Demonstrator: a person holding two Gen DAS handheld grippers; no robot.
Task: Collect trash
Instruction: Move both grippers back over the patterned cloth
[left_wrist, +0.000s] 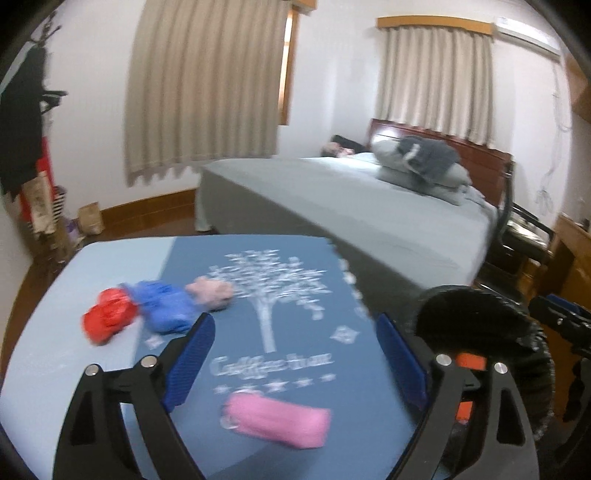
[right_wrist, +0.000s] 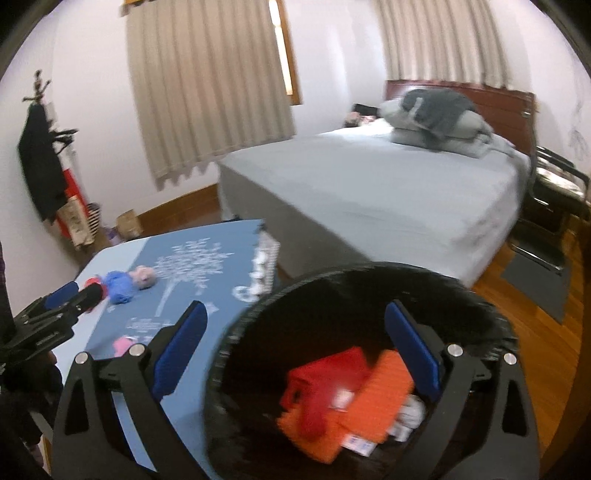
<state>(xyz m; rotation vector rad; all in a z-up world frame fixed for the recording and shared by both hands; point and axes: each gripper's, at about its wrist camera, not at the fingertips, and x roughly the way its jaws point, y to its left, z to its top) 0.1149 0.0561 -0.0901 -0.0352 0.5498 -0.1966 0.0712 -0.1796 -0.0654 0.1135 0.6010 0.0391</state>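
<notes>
Blue table (left_wrist: 110, 369), left claw (left_wrist: 295, 354) above (gaping), right claw (right_wrist: 295, 354) over bin (right_wrist: 369, 295)

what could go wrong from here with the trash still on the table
The pink wrapper lies flat between the open left tongs, so the pads may slide off it. The red, blue and pale pink wads touch; grabbing one could drag another. The bin sits beside the table edge, so drops might miss.

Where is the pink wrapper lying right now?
In the left wrist view, the pink wrapper lies on the blue table, low between the open left gripper fingers, below the tree print.
</notes>
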